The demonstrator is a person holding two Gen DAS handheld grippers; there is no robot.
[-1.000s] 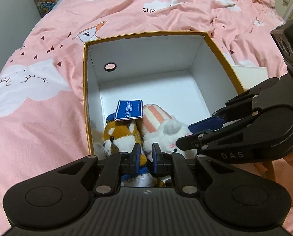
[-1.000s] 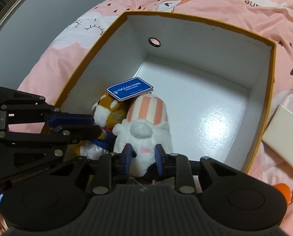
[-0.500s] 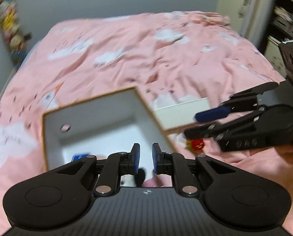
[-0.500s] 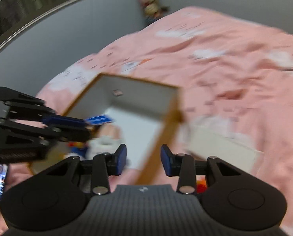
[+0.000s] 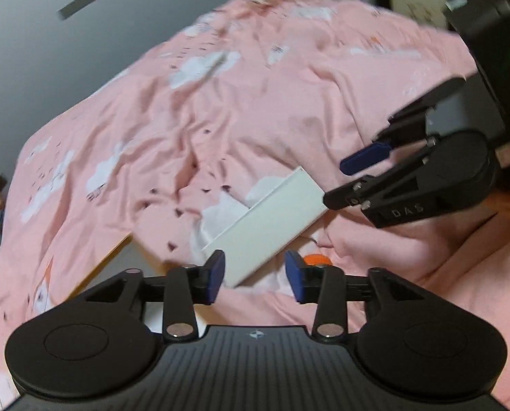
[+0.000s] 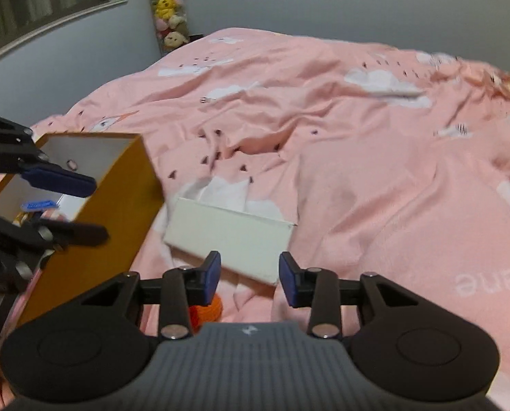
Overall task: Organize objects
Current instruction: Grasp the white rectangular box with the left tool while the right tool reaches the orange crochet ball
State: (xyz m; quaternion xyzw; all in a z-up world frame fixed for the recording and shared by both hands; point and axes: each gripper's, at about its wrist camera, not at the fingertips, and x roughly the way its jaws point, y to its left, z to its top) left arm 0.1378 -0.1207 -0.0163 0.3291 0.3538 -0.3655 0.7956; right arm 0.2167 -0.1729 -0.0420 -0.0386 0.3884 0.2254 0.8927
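A flat white box lid [image 5: 272,221] [image 6: 229,233] lies on the pink bedspread beside the yellow-sided box [image 6: 118,212]. My left gripper [image 5: 255,275] hovers just short of the lid; its jaws are opening and nothing is between them. My right gripper [image 6: 249,279] is open and empty above the lid's near edge. A small orange toy [image 5: 318,259] [image 6: 207,310] lies on the bedspread near the lid, partly hidden by the fingers. The box's white inside shows a blue tag [image 6: 37,204]. The right gripper [image 5: 344,185] appears at the right of the left wrist view.
The pink cloud-print bedspread [image 6: 357,157] spreads wide behind and to the right of the lid. Grey walls stand beyond it. A column of plush toys [image 6: 169,20] hangs at the far corner. The left gripper's fingers [image 6: 59,179] cross in front of the box.
Both grippers swung away from inside the box with the plush toys to the white lid on the bedspread. The left gripper's jaws went from shut to apart; the right's widened.
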